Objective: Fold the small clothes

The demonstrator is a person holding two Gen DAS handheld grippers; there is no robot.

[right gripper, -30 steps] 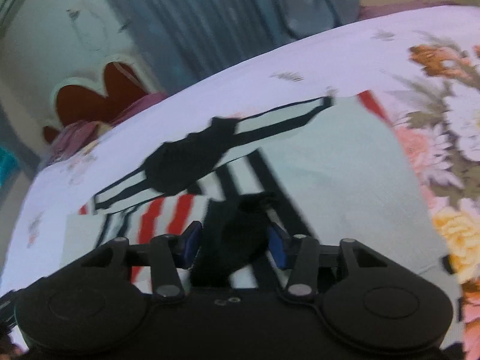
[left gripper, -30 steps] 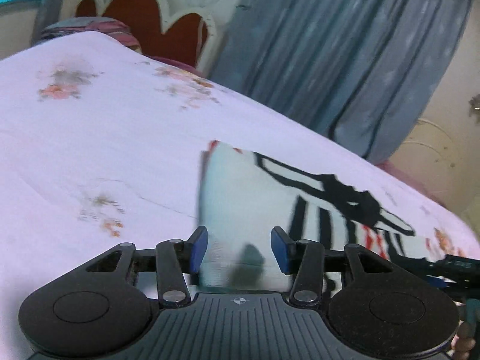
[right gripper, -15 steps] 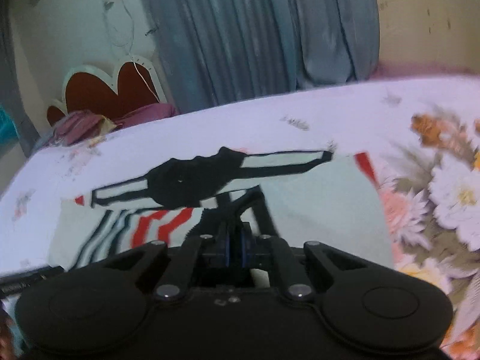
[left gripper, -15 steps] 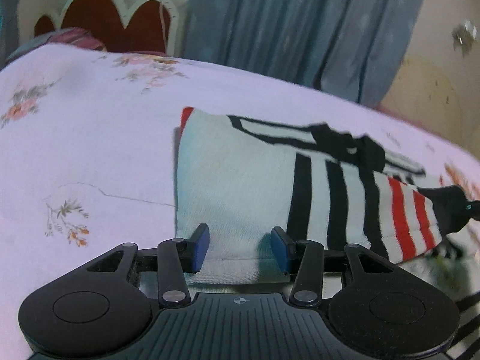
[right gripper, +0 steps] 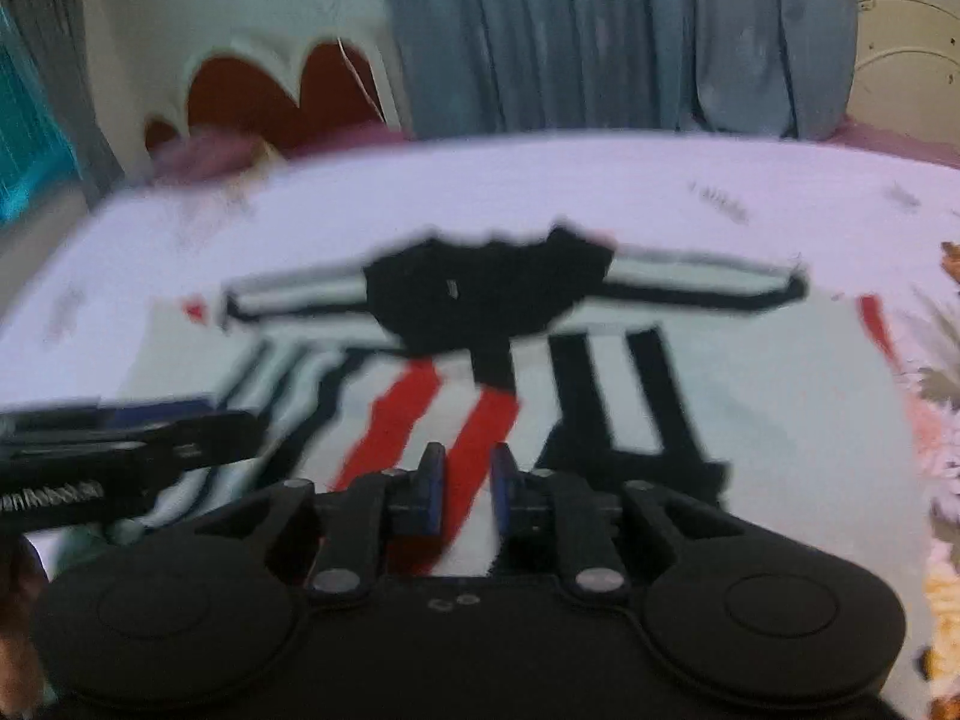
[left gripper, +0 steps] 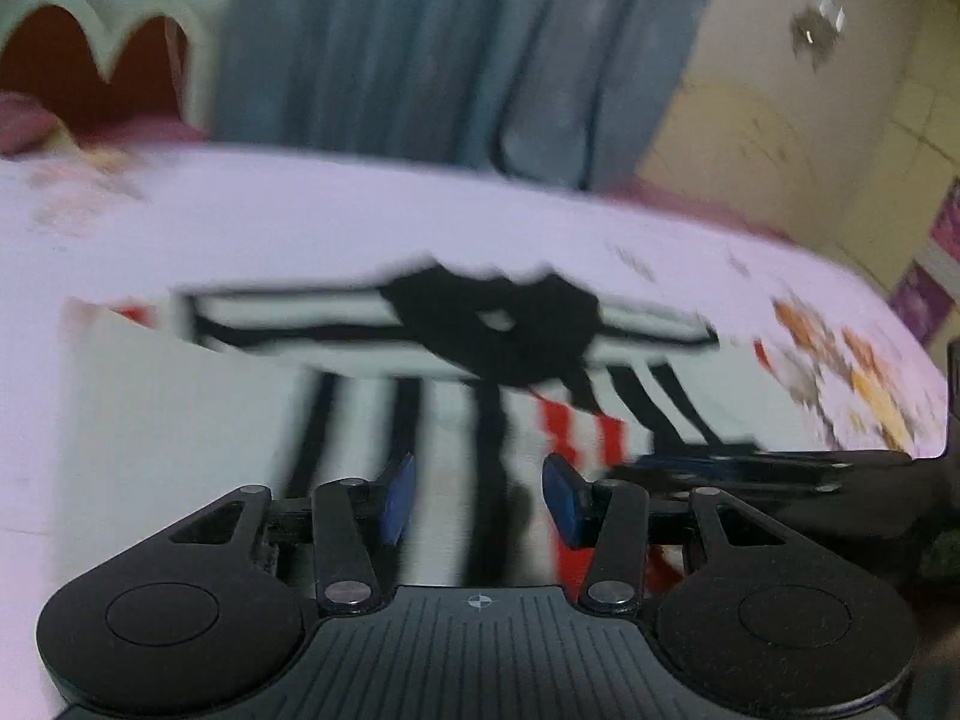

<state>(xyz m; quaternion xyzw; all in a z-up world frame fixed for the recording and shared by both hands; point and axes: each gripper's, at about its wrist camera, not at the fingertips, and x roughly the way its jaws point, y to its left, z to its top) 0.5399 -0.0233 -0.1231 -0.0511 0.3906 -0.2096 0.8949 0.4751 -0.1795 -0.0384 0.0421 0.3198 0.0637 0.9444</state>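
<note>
A small white garment (left gripper: pixel 180 408) with black and red stripes and a black collar (left gripper: pixel 498 324) lies flat on the bed; it also shows in the right wrist view (right gripper: pixel 780 408). My left gripper (left gripper: pixel 477 498) is open and hovers low over the garment's near part. My right gripper (right gripper: pixel 467 483) has its jaws part open with a narrow gap, over the red stripes (right gripper: pixel 480 420), holding nothing. Each gripper shows at the side of the other's view: the right one (left gripper: pixel 780 468) and the left one (right gripper: pixel 120 444). Both views are blurred.
The bed has a pale pink floral sheet (left gripper: pixel 360 222). A red and cream headboard (right gripper: pixel 270 96) and grey-blue curtains (right gripper: pixel 600 30) stand behind it. Bold flower prints (right gripper: pixel 942 396) lie at the right of the garment.
My right gripper was shut on a fold of the garment and has let it go; the fold now lies flat. My left gripper has swung right towards the garment's middle, staying open.
</note>
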